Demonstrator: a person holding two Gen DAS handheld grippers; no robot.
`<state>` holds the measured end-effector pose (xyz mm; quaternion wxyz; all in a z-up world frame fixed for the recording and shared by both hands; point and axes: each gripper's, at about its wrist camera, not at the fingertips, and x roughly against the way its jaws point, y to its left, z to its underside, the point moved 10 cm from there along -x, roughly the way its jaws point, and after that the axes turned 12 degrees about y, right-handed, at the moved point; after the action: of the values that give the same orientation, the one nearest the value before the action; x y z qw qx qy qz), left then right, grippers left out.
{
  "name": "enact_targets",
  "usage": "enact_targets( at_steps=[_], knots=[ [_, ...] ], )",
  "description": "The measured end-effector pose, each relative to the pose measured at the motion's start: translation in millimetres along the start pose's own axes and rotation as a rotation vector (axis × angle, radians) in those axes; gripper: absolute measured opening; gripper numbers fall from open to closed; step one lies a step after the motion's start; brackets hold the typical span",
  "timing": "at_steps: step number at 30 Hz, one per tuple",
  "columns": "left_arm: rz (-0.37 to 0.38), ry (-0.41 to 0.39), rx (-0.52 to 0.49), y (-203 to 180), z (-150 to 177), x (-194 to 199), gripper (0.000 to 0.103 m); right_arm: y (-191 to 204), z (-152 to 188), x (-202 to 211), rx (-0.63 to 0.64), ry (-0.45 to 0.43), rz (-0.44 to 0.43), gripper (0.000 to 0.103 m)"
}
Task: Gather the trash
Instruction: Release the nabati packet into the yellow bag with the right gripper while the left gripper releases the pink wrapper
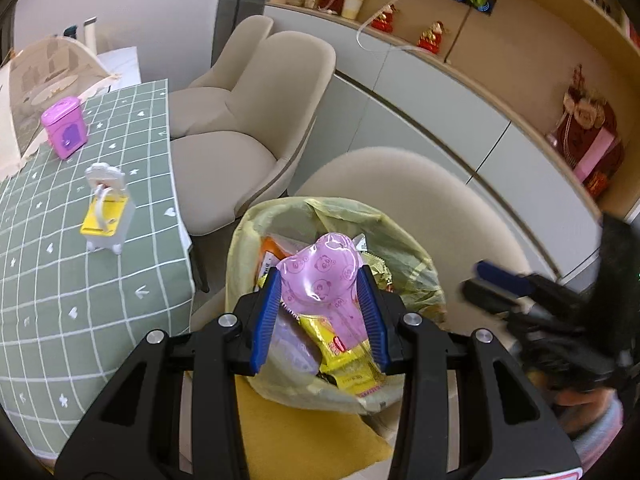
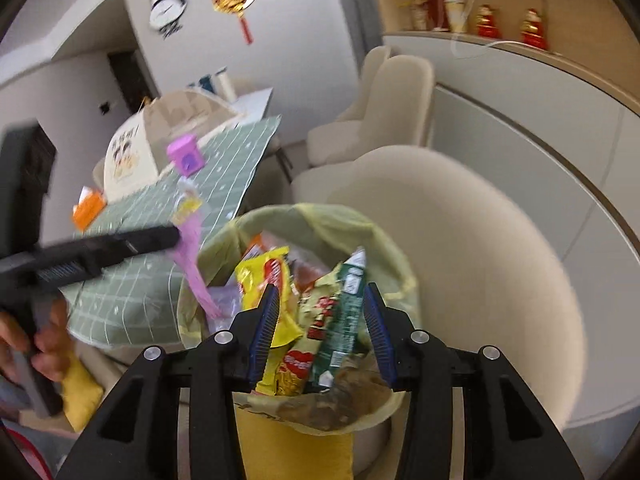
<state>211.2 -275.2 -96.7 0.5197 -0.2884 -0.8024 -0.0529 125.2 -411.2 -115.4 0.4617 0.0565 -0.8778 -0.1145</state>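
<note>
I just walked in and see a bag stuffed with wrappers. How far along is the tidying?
Well along: the yellow trash bag on the chair already holds many snack wrappers. In hand: the left claw holds a pink wrapper above the bag, not yet dropped. The right claw is open, nothing gripped. Left: an orange packet on the green tablecloth may still need collecting.

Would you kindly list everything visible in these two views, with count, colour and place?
Trash bag: one, pale yellow, on the nearest chair, full of wrappers.
Pink wrapper: one, between the left gripper's pads, over the bag.
Green wrapper: one, in the bag, between the right gripper's open pads.
Chairs: three, beige, beside the table.
Tablecloth: one, green checked.
Purple box: one, on the table.
Left gripper: black and blue, closed on the pink wrapper.
Right gripper: black and blue, open.
</note>
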Motion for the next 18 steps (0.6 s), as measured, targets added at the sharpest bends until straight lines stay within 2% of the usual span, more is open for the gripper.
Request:
enact_targets(
  at_steps=[3, 5, 9, 12, 14, 18],
  knots=[
    [-0.055, 0.019, -0.055, -9, -2, -27, 0.037, -16, 1, 11, -0.036, -0.039, 0.046, 0.041],
    [-0.076, 0.046, -0.079, -13, -1, -44, 0.037, -22, 2, 14, -0.061, -0.054, 0.047, 0.041],
    [-0.09, 0.137, -0.125, -27, 7, -78, 0.037, -33, 5, 18, -0.11, -0.075, 0.033, 0.041],
    [-0.081, 0.158, -0.153, -34, 11, -87, 0.038, -39, 9, 22, -0.123, -0.081, 0.034, 0.041],
    [-0.053, 0.168, -0.135, -34, 11, -87, 0.038, -40, 12, 24, -0.131, -0.081, 0.03, 0.041],
    [-0.045, 0.173, -0.059, -21, 14, -80, 0.039, -44, 15, 22, -0.141, -0.074, 0.004, 0.041]
  ],
)
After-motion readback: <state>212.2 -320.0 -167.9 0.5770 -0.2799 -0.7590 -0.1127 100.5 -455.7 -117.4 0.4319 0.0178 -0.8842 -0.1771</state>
